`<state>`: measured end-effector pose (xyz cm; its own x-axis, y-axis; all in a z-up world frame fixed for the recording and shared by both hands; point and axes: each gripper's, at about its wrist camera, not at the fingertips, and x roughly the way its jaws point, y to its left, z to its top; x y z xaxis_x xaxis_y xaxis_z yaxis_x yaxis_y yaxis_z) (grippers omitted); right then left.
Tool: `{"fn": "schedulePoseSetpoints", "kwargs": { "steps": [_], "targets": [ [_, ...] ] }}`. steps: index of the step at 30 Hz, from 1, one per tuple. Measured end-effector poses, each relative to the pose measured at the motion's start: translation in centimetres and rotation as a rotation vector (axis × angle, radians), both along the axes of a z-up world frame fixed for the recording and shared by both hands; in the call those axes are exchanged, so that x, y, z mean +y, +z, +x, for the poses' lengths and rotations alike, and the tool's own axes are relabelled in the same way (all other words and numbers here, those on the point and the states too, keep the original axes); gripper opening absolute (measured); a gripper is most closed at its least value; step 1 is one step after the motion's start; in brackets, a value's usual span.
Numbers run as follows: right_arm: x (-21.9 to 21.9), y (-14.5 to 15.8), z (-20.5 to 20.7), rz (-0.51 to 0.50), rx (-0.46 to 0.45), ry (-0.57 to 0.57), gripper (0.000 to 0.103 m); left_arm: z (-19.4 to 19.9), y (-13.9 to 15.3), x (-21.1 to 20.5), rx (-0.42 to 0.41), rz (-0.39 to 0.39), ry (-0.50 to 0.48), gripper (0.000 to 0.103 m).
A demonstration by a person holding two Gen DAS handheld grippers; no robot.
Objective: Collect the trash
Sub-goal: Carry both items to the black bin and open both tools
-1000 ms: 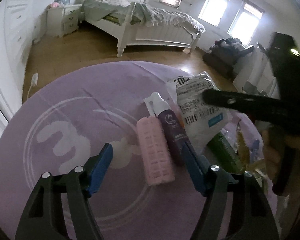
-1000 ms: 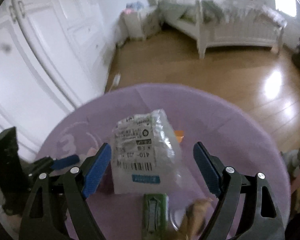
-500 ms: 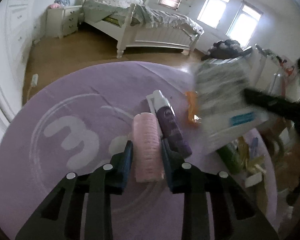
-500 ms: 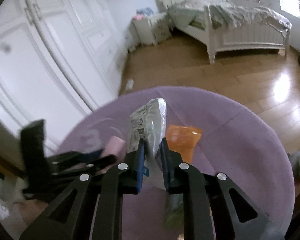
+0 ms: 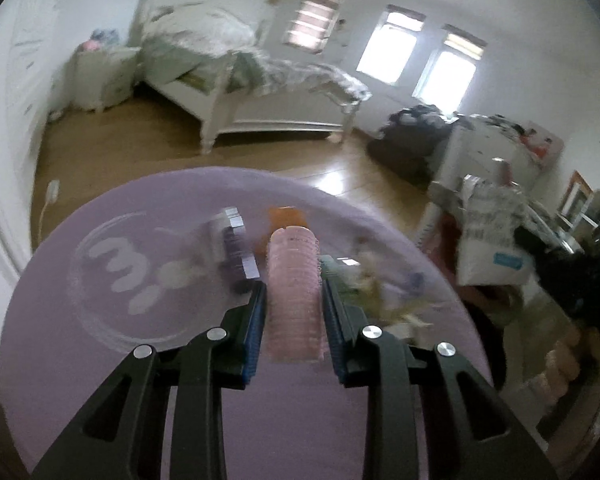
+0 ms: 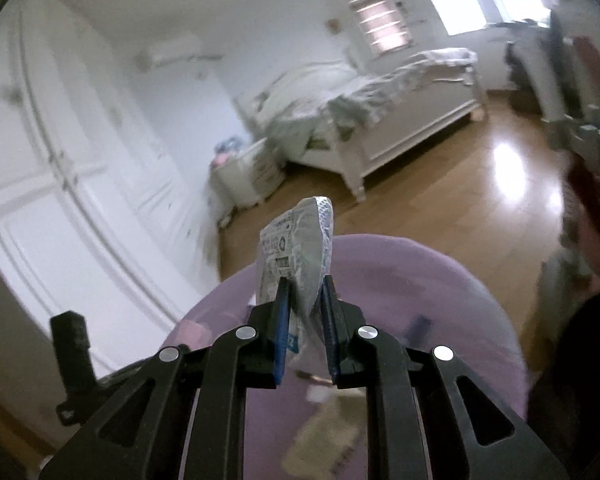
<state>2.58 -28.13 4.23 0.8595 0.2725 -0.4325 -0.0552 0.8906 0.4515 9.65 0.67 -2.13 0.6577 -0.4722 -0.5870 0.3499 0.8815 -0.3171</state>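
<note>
My left gripper [image 5: 293, 294] is shut on a pink ribbed roller [image 5: 293, 280], held lifted over the round purple rug [image 5: 148, 352]. A purple spray bottle [image 5: 236, 252], an orange wrapper [image 5: 286, 216] and blurred small litter [image 5: 374, 292] lie on the rug beyond it. My right gripper [image 6: 305, 290] is shut on a crumpled clear plastic bag with a printed label [image 6: 300, 240], raised above the rug [image 6: 400, 280]. That same bag [image 5: 490, 240] shows at the right of the left wrist view. More scraps [image 6: 328, 436] lie blurred under the right gripper.
A white bed [image 5: 260, 92] and nightstand [image 5: 100, 76] stand at the back on the wooden floor [image 5: 140, 148]. White wardrobe doors [image 6: 60, 200] line the left wall. Dark bags and a cluttered white cabinet [image 5: 480, 148] sit at the right. A white cable [image 5: 46, 204] lies by the rug.
Both grippers closed from open: the left on the pink roller, the right on the plastic bag. Both then lifted their items off the rug, and the right swung away to the right.
</note>
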Motion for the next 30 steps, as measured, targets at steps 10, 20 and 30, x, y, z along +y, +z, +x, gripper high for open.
{"fn": "schedulePoseSetpoints", "kwargs": {
  "steps": [10, 20, 30],
  "targets": [
    [-10.1, -2.6, -9.2, 0.022, -0.014, -0.197, 0.016, -1.8, 0.7, -12.8, -0.017, 0.014, -0.263, 0.028],
    [-21.8, -7.1, -16.6, 0.052, 0.033, -0.475, 0.016, -3.6, -0.8, -26.1, 0.010, -0.006, -0.509, 0.028],
    [-27.6, -11.2, -18.7, 0.077, 0.101, -0.606, 0.016, -6.1, -4.5, -35.7, 0.071, 0.048, -0.655, 0.028]
  ]
}}
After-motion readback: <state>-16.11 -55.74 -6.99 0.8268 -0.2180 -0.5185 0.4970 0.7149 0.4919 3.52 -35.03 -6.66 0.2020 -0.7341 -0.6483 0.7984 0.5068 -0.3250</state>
